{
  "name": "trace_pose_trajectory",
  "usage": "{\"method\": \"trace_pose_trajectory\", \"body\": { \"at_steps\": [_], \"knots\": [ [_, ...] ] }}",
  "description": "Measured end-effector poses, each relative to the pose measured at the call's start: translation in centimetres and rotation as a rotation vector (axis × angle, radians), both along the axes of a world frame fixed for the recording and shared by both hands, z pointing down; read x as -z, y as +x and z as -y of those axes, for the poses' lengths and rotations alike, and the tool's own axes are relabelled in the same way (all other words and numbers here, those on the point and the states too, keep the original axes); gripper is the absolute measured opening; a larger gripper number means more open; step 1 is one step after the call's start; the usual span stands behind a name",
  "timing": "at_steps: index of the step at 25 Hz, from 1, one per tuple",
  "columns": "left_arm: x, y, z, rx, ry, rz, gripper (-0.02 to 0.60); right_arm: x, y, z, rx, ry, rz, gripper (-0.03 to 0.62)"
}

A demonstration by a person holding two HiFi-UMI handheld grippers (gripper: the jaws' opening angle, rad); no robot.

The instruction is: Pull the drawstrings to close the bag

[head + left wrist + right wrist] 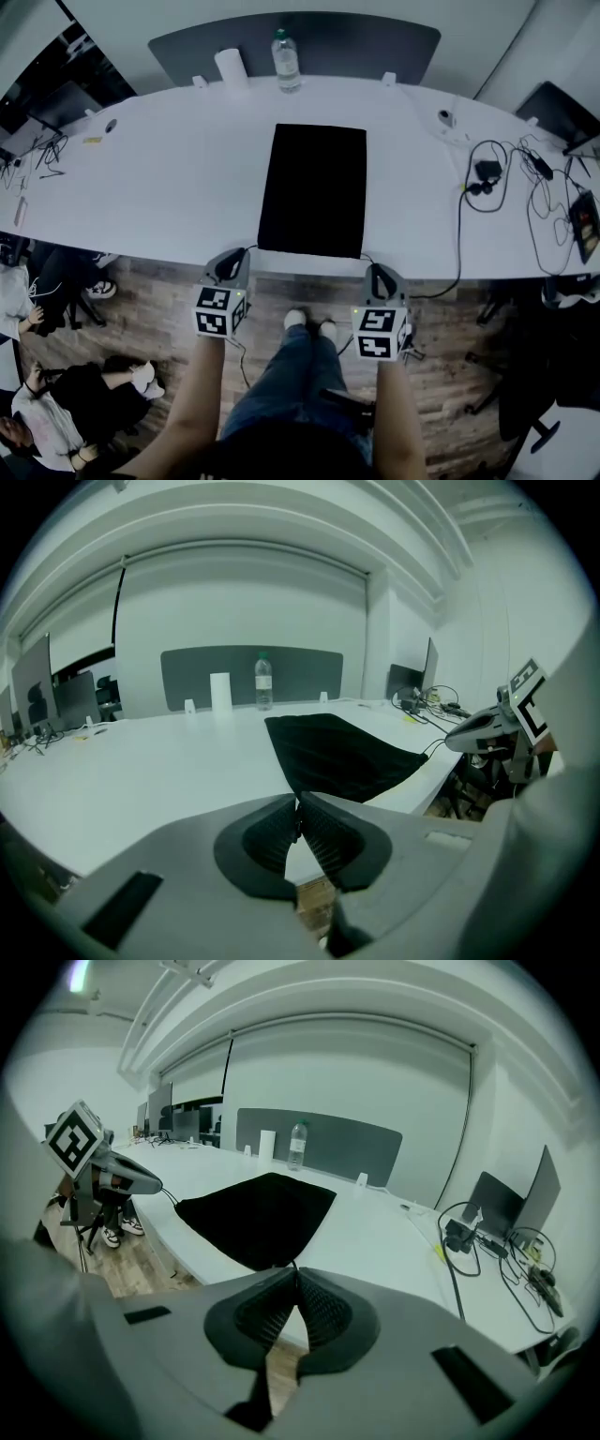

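A flat black drawstring bag lies on the white table, its near edge at the table's front rim. My left gripper is at the bag's near left corner, its jaws pressed together on a thin dark drawstring. At the near right corner my right gripper is shut on the other drawstring, which runs from the bag into the pads. In the left gripper view the bag spreads ahead to the right of the gripper. The right gripper has the bag ahead to its left.
A water bottle and a white roll stand at the table's far edge before a grey divider. Cables and a charger lie on the right. People sit on the wooden floor at the left. The wearer's legs stand below the front edge.
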State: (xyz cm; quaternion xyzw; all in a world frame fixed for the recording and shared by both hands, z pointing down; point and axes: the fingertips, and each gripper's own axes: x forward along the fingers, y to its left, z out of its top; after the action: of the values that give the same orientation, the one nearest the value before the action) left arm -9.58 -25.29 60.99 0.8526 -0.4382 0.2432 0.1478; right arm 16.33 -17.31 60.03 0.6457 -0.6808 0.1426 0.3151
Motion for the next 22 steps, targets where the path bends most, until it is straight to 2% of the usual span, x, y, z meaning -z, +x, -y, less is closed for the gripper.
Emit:
{"method": "trace_pose_trajectory", "body": {
  "at_steps": [13, 22],
  "knots": [
    [4.9, -0.5, 3.0, -0.003, 0.086, -0.036, 0.017, 5.3, 0.2, 3.0, -0.042, 0.088, 0.026, 0.006],
    [8.3, -0.6, 6.5, -0.024, 0.165, -0.069, 0.017, 8.9, 0.7, 5.7, -0.084, 0.168, 0.008, 0.006]
  ]
}}
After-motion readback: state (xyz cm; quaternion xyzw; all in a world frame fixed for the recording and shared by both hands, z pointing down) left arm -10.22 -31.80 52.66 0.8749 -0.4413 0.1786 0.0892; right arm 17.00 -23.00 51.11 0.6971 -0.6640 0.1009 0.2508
